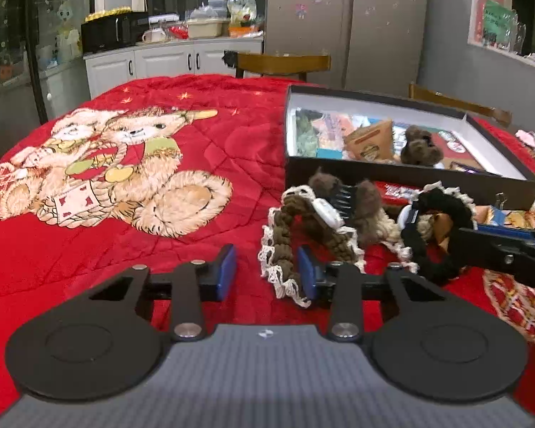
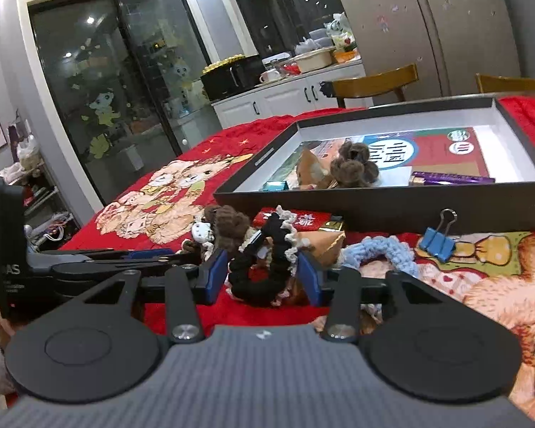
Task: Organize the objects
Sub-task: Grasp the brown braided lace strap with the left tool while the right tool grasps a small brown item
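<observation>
A black box (image 1: 410, 178) with white inner walls sits on the red bear blanket (image 1: 182, 214) and holds papers and a brown plush clip (image 1: 419, 144). In front of it lie a brown braided scrunchie with lace trim (image 1: 289, 246), a brown plush hair claw (image 1: 342, 196) and a black scrunchie (image 1: 435, 235). My left gripper (image 1: 267, 271) is open, its right finger touching the brown scrunchie. My right gripper (image 2: 262, 273) is open with its fingers on either side of the black scrunchie (image 2: 256, 271). The box shows in the right wrist view (image 2: 392, 203) too.
A blue binder clip (image 2: 438, 240), a light blue crochet scrunchie (image 2: 381, 253) and a red packet (image 2: 292, 219) lie in front of the box. Wooden chairs (image 1: 283, 62) stand at the table's far edge. Kitchen cabinets (image 1: 167, 60) and a fridge (image 1: 349, 21) are behind.
</observation>
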Available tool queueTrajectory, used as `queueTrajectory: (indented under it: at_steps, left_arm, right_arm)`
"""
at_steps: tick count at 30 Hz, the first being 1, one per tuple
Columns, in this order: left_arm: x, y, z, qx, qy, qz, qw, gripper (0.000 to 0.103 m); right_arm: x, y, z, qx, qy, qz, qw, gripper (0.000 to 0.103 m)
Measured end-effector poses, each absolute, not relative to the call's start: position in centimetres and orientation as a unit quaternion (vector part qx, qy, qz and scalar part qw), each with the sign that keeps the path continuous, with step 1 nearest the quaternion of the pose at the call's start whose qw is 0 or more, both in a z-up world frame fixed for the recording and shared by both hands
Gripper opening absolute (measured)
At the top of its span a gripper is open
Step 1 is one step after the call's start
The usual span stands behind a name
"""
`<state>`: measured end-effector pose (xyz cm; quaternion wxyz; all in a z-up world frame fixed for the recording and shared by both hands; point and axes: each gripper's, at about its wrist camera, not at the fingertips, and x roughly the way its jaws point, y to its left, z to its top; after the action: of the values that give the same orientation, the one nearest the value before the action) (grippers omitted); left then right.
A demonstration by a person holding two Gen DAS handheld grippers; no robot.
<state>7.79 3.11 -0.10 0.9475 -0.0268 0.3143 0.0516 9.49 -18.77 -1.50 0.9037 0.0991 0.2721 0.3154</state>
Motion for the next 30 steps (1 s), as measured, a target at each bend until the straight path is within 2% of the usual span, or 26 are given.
queueTrajectory:
  at_steps: [3,5,7,12,13,30]
  left_arm:
    - [7.9,2.8,0.0,-0.021,0.311,0.047,0.949,0.039]
    - [7.8,2.6,-0.1,-0.016,0.31,0.044,0.95,0.034]
    - [7.8,2.7,-0.1,-0.021,0.309,0.046,0.95,0.025]
    - [7.7,3.2,-0.1,-0.031,0.308,0.053,0.949,0.02]
    - [7.7,3.2,-0.1,-0.032,0.308,0.053,0.95,0.02]
    - [7.3,3.4,-0.1,-0.032,0.303,0.068,0.95,0.02]
  right_arm:
    - [9.6,-18.2,-1.6,0.087,0.277,0.313,0.904,0.057]
    - [9.8,-18.0,-1.7,0.083,0.289,0.307,0.903,0.043]
    - [10.3,-18.6,-2.2,0.107,0.307,0.309,0.894,0.038]
    - [10.7,-20.1,-2.8,0.155,0.32,0.307,0.883,0.025]
    - [10.6,-20.0,-2.7,0.151,0.319,0.308,0.884,0.018]
    - [9.5,-19.5,-1.9,0.125,0.29,0.296,0.901,0.014]
